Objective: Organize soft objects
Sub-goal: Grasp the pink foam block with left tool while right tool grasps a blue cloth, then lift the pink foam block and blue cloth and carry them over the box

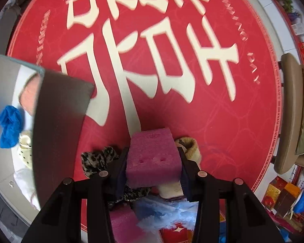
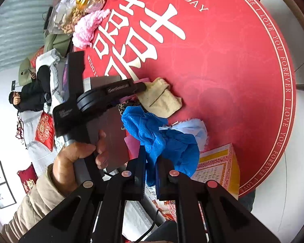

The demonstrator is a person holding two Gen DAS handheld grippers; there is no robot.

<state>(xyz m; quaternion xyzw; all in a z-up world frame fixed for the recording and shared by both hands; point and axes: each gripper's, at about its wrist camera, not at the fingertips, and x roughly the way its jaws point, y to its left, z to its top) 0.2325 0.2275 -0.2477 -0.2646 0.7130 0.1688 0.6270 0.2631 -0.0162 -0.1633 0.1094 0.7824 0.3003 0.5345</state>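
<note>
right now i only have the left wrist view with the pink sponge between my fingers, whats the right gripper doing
Observer: The right gripper is shut on a crumpled blue plastic cover.
Operator: anything close by it
Observer: A yellow patterned box sits at the edge of the red table, just right of it in that view.
Operator: anyone near
Observer: A person in dark clothes sits in the background, off the table.

Pink foam block (image 1: 153,160) upright over red mat; crumpled blue plastic (image 2: 168,143) aloft.
</note>
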